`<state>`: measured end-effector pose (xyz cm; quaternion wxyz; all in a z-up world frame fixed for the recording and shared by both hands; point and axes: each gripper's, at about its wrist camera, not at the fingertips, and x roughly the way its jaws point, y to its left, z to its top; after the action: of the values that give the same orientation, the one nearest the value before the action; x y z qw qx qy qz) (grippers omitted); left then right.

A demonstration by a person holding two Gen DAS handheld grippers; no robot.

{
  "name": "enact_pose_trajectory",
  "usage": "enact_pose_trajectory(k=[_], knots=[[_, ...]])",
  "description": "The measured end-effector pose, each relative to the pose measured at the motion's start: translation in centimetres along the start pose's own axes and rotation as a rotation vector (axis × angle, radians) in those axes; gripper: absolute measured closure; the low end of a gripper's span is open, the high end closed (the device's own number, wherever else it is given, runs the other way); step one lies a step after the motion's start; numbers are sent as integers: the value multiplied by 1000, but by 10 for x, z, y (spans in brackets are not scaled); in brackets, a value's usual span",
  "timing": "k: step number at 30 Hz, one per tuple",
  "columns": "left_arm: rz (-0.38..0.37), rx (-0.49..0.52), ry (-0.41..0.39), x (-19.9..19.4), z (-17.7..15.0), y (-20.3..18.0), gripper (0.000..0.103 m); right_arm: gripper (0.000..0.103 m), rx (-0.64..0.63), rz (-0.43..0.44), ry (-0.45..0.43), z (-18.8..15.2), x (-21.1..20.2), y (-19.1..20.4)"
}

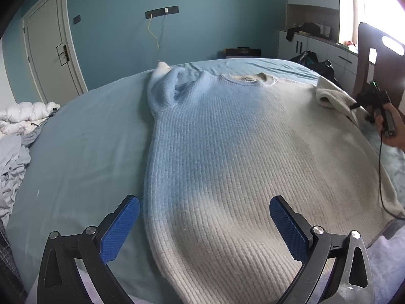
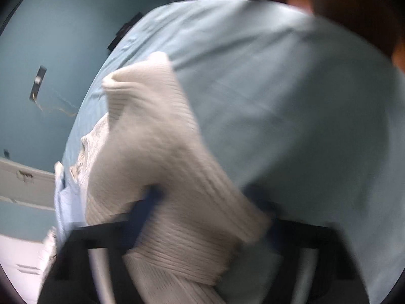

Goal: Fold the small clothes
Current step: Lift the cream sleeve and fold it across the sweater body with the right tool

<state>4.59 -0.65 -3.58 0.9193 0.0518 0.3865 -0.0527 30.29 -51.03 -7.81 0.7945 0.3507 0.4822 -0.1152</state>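
A ribbed knit sweater (image 1: 227,147), light blue on the left and cream on the right, lies flat on the bed with its collar at the far side. My left gripper (image 1: 203,209) is open above the sweater's near hem, holding nothing. Its blue pads (image 1: 121,228) straddle the hem's left part. My right gripper (image 1: 354,106) is at the sweater's far right. In the blurred right wrist view it (image 2: 207,202) has the cream sleeve (image 2: 157,136) between its fingers, lifted off the sheet. The blue left sleeve (image 1: 164,88) lies bunched by the shoulder.
The bed has a light blue sheet (image 1: 83,136). A white duvet and crumpled bedding (image 1: 17,126) lie at the left edge. A wooden chair (image 1: 377,60) stands at the right. A door (image 1: 50,50) and cabinets (image 1: 316,38) line the far walls.
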Motion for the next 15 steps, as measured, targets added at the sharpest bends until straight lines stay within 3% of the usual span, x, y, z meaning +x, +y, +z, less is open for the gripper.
enact_pose_trajectory(k=[1, 3, 5, 8, 11, 13, 15], knots=[[2, -1, 0, 0, 0, 1, 0, 82, -28, -49, -38, 3, -13, 14], [0, -7, -3, -1, 0, 2, 0, 95, -42, -43, -94, 11, -42, 26], [-2, -12, -8, -3, 0, 4, 0, 96, -21, -39, -163, 29, -85, 32], [-11, -21, -15, -5, 2, 6, 0, 99, -21, -114, -276, 58, -160, 44], [-22, -32, -27, -10, 3, 7, 0, 100, -97, -245, -433, 82, -240, 75], [-22, -33, -33, -12, 3, 8, 0, 100, -139, -301, -483, 91, -265, 90], [-22, -35, -37, -14, 4, 8, 0, 100, -203, -420, -510, 96, -291, 109]])
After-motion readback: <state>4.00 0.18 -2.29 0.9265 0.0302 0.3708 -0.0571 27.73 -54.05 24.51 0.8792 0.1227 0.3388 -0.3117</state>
